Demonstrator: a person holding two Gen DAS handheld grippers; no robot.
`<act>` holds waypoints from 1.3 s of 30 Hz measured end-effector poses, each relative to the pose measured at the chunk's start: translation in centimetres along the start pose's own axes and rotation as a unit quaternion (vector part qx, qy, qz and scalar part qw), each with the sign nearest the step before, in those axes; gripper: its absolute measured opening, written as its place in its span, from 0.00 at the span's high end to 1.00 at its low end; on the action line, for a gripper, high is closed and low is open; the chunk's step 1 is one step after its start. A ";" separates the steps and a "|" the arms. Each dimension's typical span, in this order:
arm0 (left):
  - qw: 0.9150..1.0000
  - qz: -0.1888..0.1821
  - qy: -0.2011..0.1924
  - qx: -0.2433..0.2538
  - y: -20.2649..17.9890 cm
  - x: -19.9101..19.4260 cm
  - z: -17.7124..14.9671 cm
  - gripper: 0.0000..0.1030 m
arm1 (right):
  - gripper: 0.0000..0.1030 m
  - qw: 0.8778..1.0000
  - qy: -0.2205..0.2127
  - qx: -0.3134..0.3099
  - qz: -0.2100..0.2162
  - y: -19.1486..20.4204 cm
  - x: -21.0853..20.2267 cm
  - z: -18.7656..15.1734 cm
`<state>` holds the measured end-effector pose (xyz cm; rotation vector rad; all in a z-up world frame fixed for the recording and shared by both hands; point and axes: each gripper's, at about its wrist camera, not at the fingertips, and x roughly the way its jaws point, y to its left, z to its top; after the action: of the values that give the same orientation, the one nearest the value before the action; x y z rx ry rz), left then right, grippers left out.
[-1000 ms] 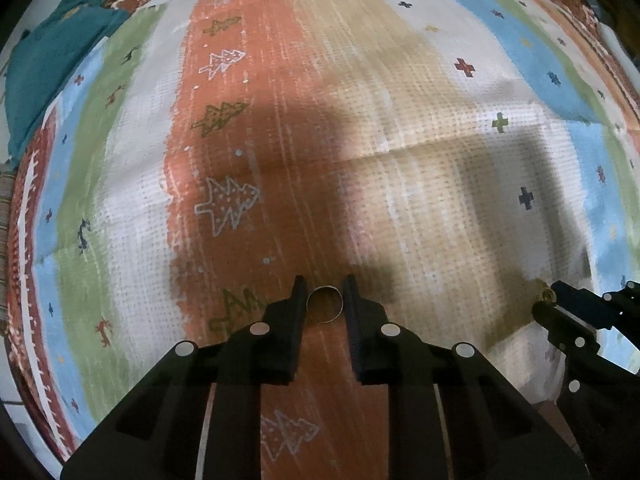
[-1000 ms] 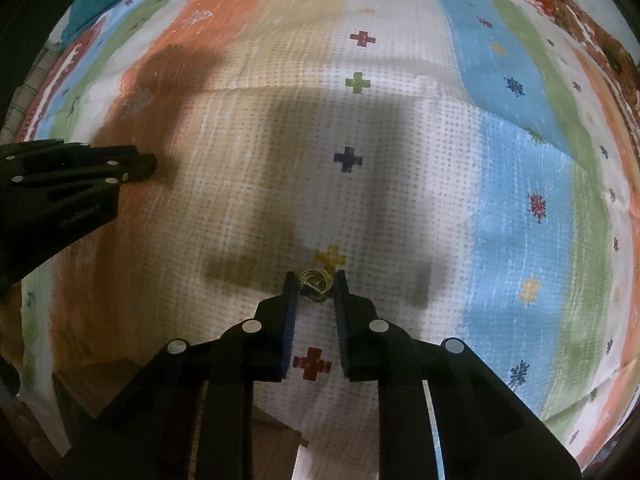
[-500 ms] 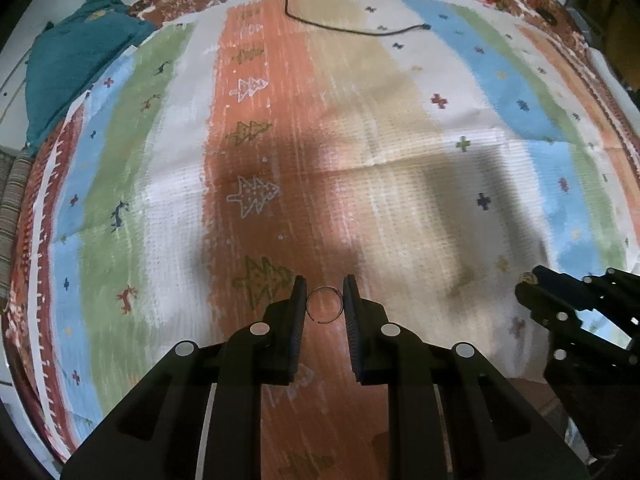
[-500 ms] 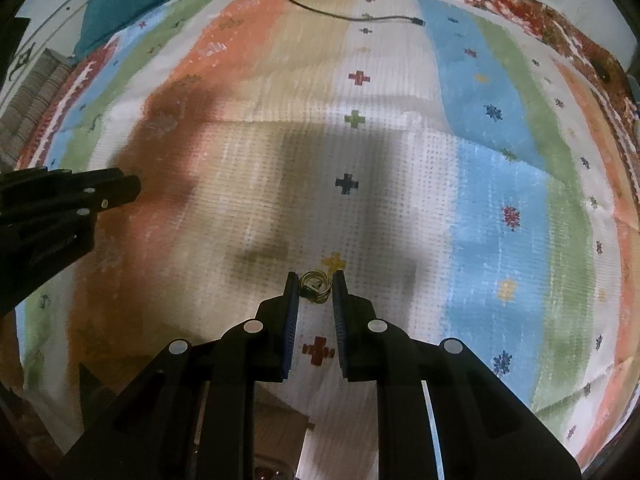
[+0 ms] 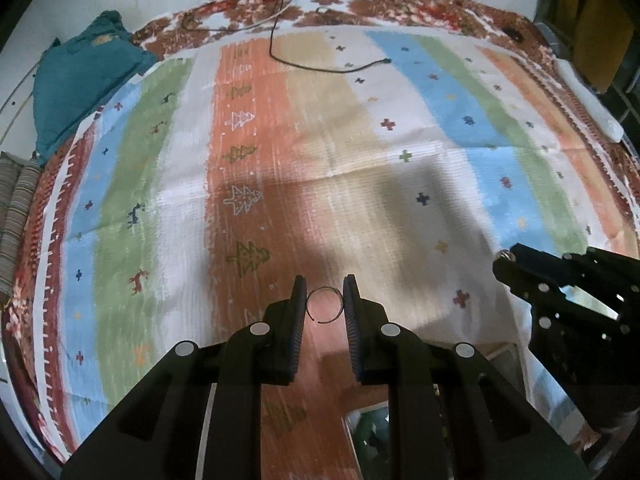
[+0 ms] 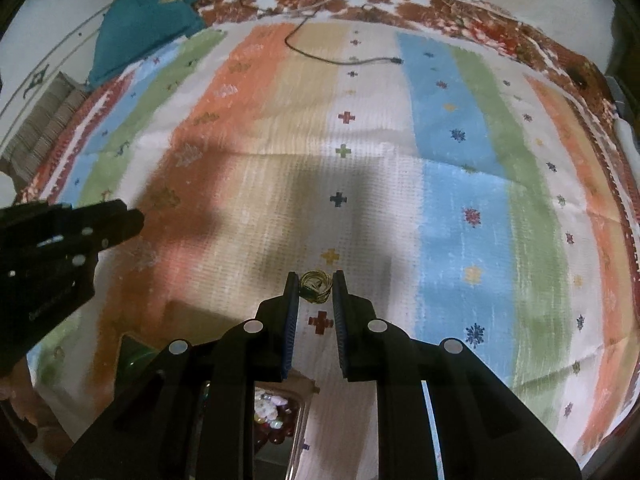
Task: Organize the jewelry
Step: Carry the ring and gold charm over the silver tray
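— Between the left gripper's [image 5: 325, 300] tips: what's held?

— Thin wire ring [image 5: 325, 306], open hoop, small gap at its lower edge. Both pads press its outer rim, one on each side; gripper clamped on it, raised above the striped rug [image 5: 360, 152].

— Right side?

— Right gripper [image 6: 315, 286] pinched on a gold piece [image 6: 316, 286], a tangled or coiled bit of wire or chain. Too small to say earring or chain. Also carried clear of the rug.

— Handling?

— My read: both pieces very light. The ring looks springy and thin, so a hard squeeze could close the gap or bend it, and a loose one lets it swivel or pop out. Best hold is across the widest part, as now. The gold piece seems soft and loose; strands may snag on the ribbed pads at release.

— Further out?

— Low in the right wrist view, a clear tray [image 6: 302, 412] with pale and red beads or stones inside, directly under the gripper. Left wrist view shows a glassy box edge [image 5: 360, 424] below; contents dark, cannot tell. A black cable [image 5: 320, 66] lies at the far end of the rug, and a teal cloth [image 5: 80, 80] is bunched at the far left corner.

— Stage?

— Likely carrying both pieces toward the containers. Not yet placed.
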<state>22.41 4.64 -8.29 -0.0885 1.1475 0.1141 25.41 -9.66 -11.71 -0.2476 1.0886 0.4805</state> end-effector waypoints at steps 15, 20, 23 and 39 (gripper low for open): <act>0.998 -0.024 -0.050 0.006 -1.0 -4.7 -3.5 0.82 | 0.83 0.999 -0.041 -0.031 0.012 1.5 -4.2 -2.7; 0.998 -0.025 -0.049 0.007 -1.1 -4.8 -4.1 0.82 | 0.83 0.998 -0.046 -0.036 0.014 1.9 -4.8 -3.4; 0.998 -0.023 -0.050 0.010 -1.3 -5.0 -4.7 0.82 | 0.83 0.998 -0.057 -0.031 0.012 1.9 -5.4 -3.8; 0.997 -0.036 -0.068 0.017 -2.0 -7.1 -7.8 0.82 | 0.83 0.996 -0.065 -0.047 0.038 2.6 -7.0 -6.2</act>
<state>12.77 1.32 -4.95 -0.0903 1.0088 0.0352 16.61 -11.76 -8.15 -0.2558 0.9525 0.6090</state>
